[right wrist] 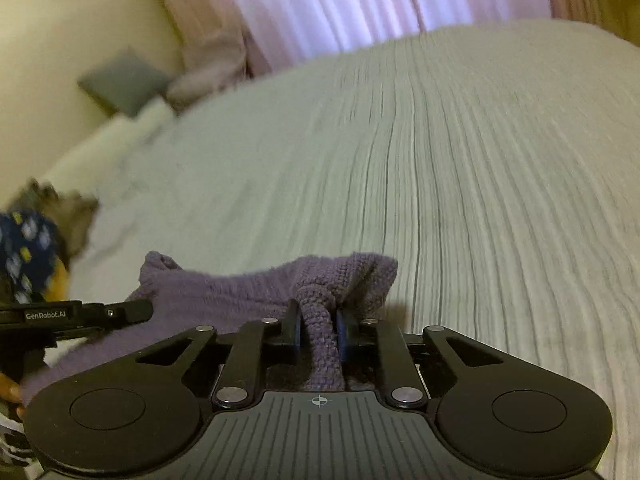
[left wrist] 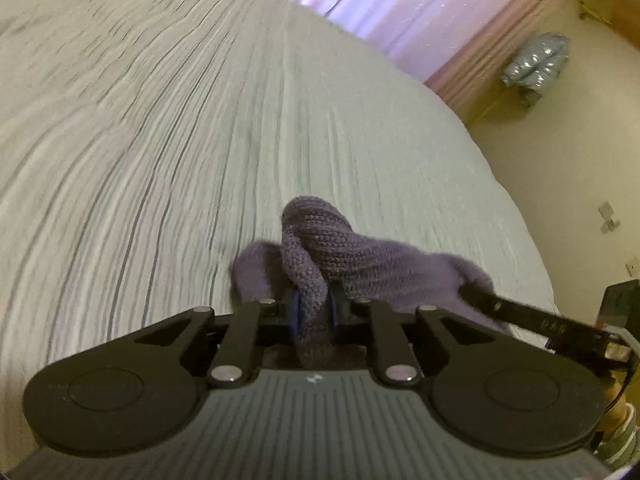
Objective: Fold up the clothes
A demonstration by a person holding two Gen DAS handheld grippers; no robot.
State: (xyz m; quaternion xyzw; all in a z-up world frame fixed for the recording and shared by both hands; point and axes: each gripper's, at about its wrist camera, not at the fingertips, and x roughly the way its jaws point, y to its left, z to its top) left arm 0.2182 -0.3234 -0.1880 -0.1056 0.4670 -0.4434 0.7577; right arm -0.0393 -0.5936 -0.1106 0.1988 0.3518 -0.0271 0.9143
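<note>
While both views are a bit smeared with blur, the close stuff reads fine. The left tongs [left wrist: 313,307] are pinching a bunched-up ridge of the knit [left wrist: 320,248], a purple piece with chunky ribbed stitches that you can count near the grip. The fabric pokes up past the fingers in a rounded hump and trails back between the matte black linkage arms toward the ribbed grey body. The right tongs [right wrist: 318,326] are doing the same thing: jaws pressed onto a rolled, rope-like twist of the same knit [right wrist: 248,292], which sags in a loose band off to the left, where it looks softer and fuzzier.

Each camera catches the other tool's black finger at its edge, touching or right at the cloth; can't tell which. So the knit is strung between the two grips, hanging just over the bed [left wrist: 160,140].

The bed [right wrist: 480,160] has a pale grey-green cover, crinkly, with thin darker stripes running away from the cameras. In the right view a white pillow [right wrist: 116,148] lies at the left edge of the bed, with a navy patterned cloth [right wrist: 24,252] at the frame edge. Further off is a grey square cushion [right wrist: 124,84] against the cream wall [right wrist: 60,20]. Pleated pink-lilac curtains [right wrist: 340,4] hang at the back. In the left view, a crumpled silver foil thing [left wrist: 536,64] sits on the wall [left wrist: 560,152].
</note>
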